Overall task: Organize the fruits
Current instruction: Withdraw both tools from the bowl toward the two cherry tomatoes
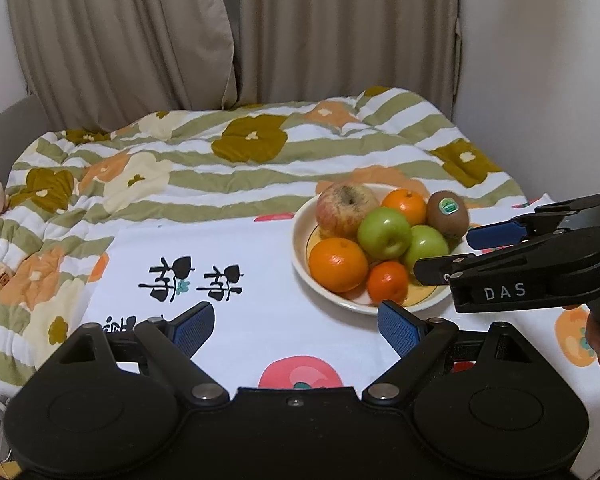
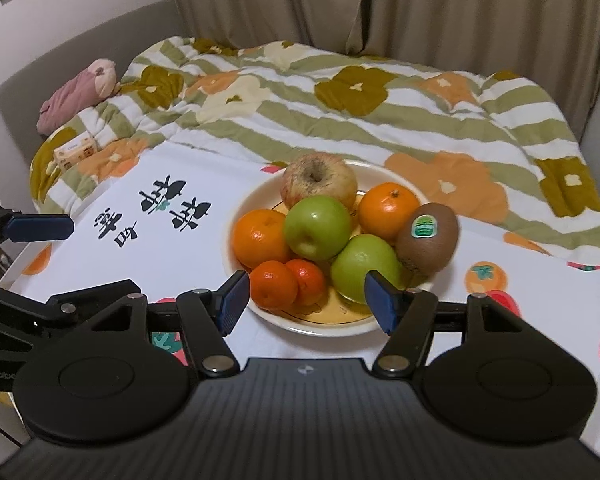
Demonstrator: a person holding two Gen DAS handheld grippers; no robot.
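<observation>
A cream bowl (image 2: 320,326) (image 1: 300,264) on the table holds a red-yellow apple (image 2: 319,178) (image 1: 346,202), two green apples (image 2: 317,226) (image 2: 364,266), several oranges and tangerines (image 2: 260,236) (image 1: 338,264), and a kiwi (image 2: 428,236) (image 1: 448,212) with a green sticker at its right rim. My right gripper (image 2: 306,302) is open and empty at the bowl's near rim; in the left wrist view it (image 1: 444,254) reaches in from the right beside the fruit. My left gripper (image 1: 296,330) is open and empty above the tablecloth, left of the bowl.
The table carries a white cloth (image 1: 228,344) with fruit prints and black characters. Behind it lies a bed with a striped flowered quilt (image 2: 380,112), a pink plush toy (image 2: 80,92) and a small box (image 2: 76,152). Curtains (image 1: 220,32) hang at the back.
</observation>
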